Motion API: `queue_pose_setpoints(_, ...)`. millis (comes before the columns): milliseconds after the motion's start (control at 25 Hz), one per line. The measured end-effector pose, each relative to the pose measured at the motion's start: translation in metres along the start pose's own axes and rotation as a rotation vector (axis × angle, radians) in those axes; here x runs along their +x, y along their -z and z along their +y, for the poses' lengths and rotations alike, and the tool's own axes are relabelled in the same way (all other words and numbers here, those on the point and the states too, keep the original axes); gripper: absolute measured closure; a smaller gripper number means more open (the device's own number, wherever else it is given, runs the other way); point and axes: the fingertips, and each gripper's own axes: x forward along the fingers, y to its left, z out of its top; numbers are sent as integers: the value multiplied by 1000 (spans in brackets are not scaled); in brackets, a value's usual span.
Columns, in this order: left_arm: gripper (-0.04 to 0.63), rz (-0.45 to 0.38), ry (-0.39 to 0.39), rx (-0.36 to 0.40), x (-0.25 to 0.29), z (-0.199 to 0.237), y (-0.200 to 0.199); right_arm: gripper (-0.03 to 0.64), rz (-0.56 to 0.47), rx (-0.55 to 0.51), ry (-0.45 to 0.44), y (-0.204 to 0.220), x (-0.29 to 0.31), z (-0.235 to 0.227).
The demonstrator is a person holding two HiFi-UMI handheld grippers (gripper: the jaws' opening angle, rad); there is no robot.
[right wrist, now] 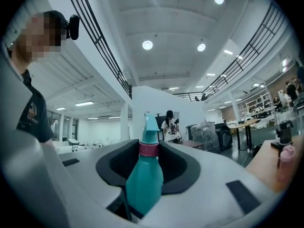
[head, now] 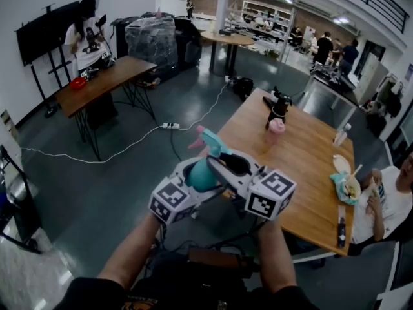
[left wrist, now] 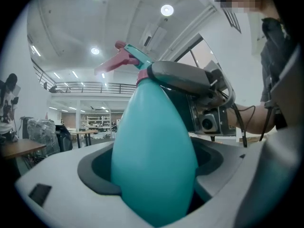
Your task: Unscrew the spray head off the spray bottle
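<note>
The spray bottle is held in the air between the two grippers, over the grey floor just off the left edge of the wooden table. It has a teal body and lies tilted, with its spray head pointing up and away from the person. The head is teal, with a pink trigger, and is still seated on the neck.

The left gripper is clamped on the bottle's wide body, which fills the gap between its dark pads in the left gripper view. The right gripper reaches in from the other side. Its jaws have closed at the pink collar under the spray head, with a pad against each side of it. The two marker cubes sit side by side below the bottle.

On the table, a pink-capped bottle and a black device stand near the far left corner. A plate of food lies at the right edge, beside a seated person.
</note>
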Motion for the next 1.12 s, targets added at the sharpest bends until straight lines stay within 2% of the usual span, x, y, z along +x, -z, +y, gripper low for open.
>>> queue_pose_setpoints(360, 164, 20, -16, -9, 1, 1, 7, 479, -57, 6, 7, -14, -5, -5)
queue_pose_setpoints(720, 164, 72, -32, -14, 5, 2, 26, 479, -96, -49, 54, -32, -9, -8)
queue_pose_setpoints(1120, 164, 121, -57, -28, 8, 6, 47, 479, -208, -67, 94, -62, -27, -13)
